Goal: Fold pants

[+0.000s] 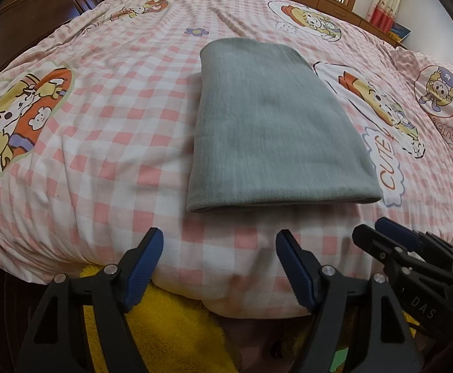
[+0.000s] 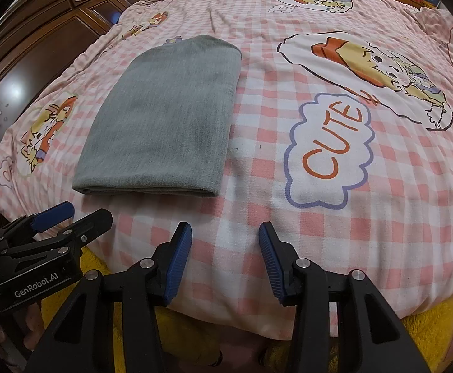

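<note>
Pink-and-white checked cotton covers the bed (image 1: 108, 143), a quilt printed with cartoon children and a "CUTE" cloud (image 2: 329, 155), and it fills nearly the whole of both views, with dark wooden cabinets (image 1: 24, 21) along the far left. On this soft surface the grey pants (image 1: 273, 124) lie as a compact, several-layer rectangle, its long sides running from near to far, its thick folded edge facing the near side of the bed; the shape is smooth and squared, which suggests the folding is finished or needs only a last tidy. A yellow fleecy fabric (image 1: 164, 326) shows below the near edge of the bed. The left gripper (image 1: 218, 248) hovers just near of the pants' folded edge, its blue pads spread wide and pinching nothing. The right gripper (image 2: 224, 239) hangs to the right of it, over bare quilt beside the pants' near right corner, jaws likewise parted and empty. Both appear held back from the cloth so that the stack is not disturbed.
</note>
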Demonstrator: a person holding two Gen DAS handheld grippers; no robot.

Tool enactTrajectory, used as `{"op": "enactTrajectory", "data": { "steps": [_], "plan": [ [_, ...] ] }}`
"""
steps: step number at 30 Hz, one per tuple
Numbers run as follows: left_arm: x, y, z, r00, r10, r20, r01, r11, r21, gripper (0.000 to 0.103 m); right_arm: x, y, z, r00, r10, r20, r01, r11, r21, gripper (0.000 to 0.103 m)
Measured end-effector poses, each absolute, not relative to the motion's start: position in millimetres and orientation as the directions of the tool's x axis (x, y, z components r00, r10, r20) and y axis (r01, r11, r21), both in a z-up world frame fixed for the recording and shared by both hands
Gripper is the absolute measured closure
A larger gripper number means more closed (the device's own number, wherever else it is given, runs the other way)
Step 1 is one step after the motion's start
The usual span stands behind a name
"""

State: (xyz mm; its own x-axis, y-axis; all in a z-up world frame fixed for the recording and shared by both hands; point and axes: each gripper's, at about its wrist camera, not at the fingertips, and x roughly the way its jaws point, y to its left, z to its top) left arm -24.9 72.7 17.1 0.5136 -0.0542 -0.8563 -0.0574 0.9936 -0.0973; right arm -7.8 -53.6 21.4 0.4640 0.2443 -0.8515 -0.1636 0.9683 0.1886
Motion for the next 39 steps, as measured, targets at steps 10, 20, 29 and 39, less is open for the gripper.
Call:
{"op": "enactTrajectory", "data": {
  "steps": [10, 20, 29, 39],
  "plan": [
    [-25.1, 72.0, 16.5, 0.513, -0.051, -0.857, -0.058, 0.994, -0.094, 0.025, -7.8, -53.4, 21.1, 0.464, 0.245, -0.851, -0.162, 0.968, 0.190, 0.057],
    [-25.8, 71.0, 14.1, 0.510, -0.051, -0.858, -0.054, 0.994, -0.091, 0.025, -7.7, -53.9, 20.8, 0.464, 0.246, -0.851, -0.160, 0.968, 0.193, 0.057],
    [-25.6, 70.6, 13.8, 0.510, -0.048, -0.859, -0.056, 0.994, -0.089, 0.025, -7.5, -54.5, 20.8, 0.464, 0.247, -0.851, -0.161, 0.968, 0.193, 0.057],
    [-26.8, 69.7, 13.4, 0.509, -0.044, -0.859, -0.056, 0.995, -0.084, 0.025, -7.5, -54.8, 20.7, 0.463, 0.248, -0.851, -0.163, 0.968, 0.193, 0.057]
  ]
}}
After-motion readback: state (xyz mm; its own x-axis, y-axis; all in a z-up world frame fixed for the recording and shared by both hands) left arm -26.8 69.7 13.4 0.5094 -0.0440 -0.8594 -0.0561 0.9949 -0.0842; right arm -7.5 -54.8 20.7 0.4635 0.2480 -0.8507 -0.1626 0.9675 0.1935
